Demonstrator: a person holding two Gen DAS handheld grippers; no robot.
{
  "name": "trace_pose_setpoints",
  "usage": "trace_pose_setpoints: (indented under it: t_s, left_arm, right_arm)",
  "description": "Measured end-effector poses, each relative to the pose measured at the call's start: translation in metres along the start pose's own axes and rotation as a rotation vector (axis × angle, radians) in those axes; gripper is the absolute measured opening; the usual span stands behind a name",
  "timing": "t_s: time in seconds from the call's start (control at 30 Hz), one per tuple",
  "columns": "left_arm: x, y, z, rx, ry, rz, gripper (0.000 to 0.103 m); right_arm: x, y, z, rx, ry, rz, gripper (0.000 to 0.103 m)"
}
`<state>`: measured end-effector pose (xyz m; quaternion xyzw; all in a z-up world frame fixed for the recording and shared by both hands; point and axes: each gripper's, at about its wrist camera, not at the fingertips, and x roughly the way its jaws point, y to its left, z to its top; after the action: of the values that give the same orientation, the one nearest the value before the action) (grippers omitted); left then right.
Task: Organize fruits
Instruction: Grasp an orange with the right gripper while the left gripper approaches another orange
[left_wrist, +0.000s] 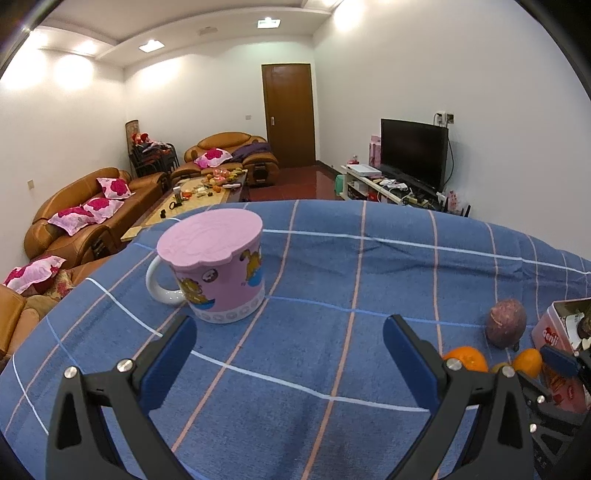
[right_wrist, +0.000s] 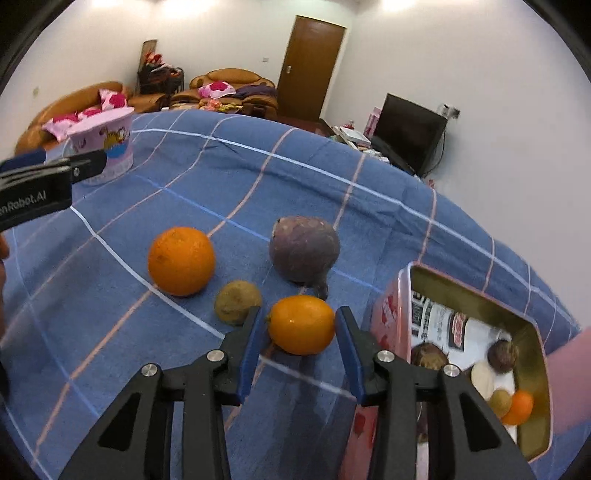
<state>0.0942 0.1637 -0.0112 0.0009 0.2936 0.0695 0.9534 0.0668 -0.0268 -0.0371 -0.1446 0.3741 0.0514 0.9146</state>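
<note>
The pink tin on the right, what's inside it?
Inside the pink tin: printed paper lining, two dark brown round fruits, a pale one, a tan one and a small orange one. The near wall and the right tool hide the near corner.

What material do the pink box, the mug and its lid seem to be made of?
Pink box: likely tin-plated metal, since its inside walls have a shiny gold look. Mug: probably glazed ceramic, with a glossy white handle and printed cartoon. Lid: looks like soft matte silicone or plastic, with an embossed pattern; I cannot tell which.
</note>
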Motion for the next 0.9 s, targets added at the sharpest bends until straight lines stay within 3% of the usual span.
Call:
trace_pose_setpoints:
  t_s: [0.43,0.6,0.7,0.83,0.9]
  left_arm:
    - [-0.004,0.003,0.001,-0.012,0.01,-0.025,0.103]
    - [-0.004,0.003,0.001,-0.02,0.017,-0.041,0.103]
    - [-0.002,0.004,0.002,-0.023,0.016,-0.06,0.103]
    - [-0.001,-0.001,0.001,-0.013,0.03,-0.147,0.103]
    - [-0.002,-0.008,0.0,0.012,0.036,-0.182,0.103]
  right_arm:
    - [0.008,-0.002,-0.004,-0.099,0.066,0.028,0.042]
    - [0.009,-0.002,0.0,-0.067,0.055,0.028,0.041]
    - [0.001,-0.007,-0.002,0.012,0.02,0.087,0.04]
    - [-0.036,-0.019,-0.011,0.185,-0.129,0.157,0.04]
    - [-0.046,-0.022,-0.019,0.234,-0.16,0.166,0.04]
